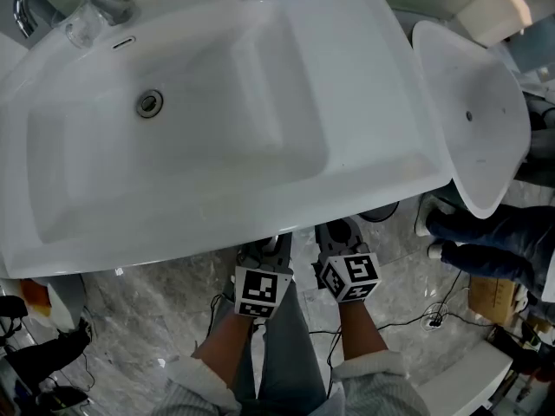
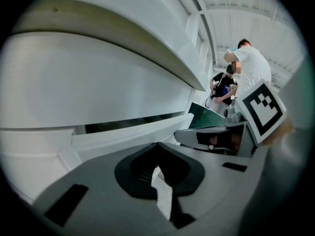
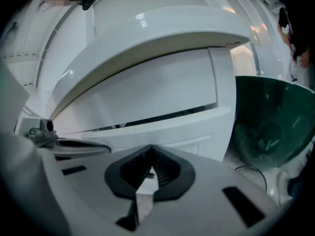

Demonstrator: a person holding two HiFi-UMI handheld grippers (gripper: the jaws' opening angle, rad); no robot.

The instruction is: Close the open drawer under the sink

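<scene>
1. A white ceramic sink [image 1: 373, 102] is filling most of the head view, with its round metal drain [image 1: 149, 103] sitting in the basin and a chrome faucet [image 1: 100, 3] standing at the far left corner.
2. Grey marbled floor tiles [image 1: 147, 319] are showing below the sink's near edge, and thin cables [image 1: 434, 310] are trailing across them on the right.
3. A second white basin [image 1: 486, 85] is standing just beside the sink on the right; a bystander's legs in blue jeans [image 1: 486, 241] are showing near it, with a cardboard box [image 1: 492, 295] lying further right.
4. A dark green basin [image 3: 270, 127] is showing to the right of the cabinet in the right gripper view.
5. Further back in the room, a person in a white shirt [image 2: 251, 65] is standing.
6. The drawer [image 3: 162, 127] is sitting directly under the sink, its white front jutting a little forward, with a dark gap running along its upper edge.
7. The left gripper [image 2: 157, 149] is pointing at the drawer front with its jaws pressed together and nothing between them.
8. The right gripper [image 3: 149, 151] is pointing at the same front beside it, jaws likewise together and gripping nothing.
9. Whether either tip is touching the drawer, I cannot tell.
10. The only print showing is black-and-white square patterns on the left marker cube [image 1: 260, 291] and the right marker cube [image 1: 351, 276].
</scene>
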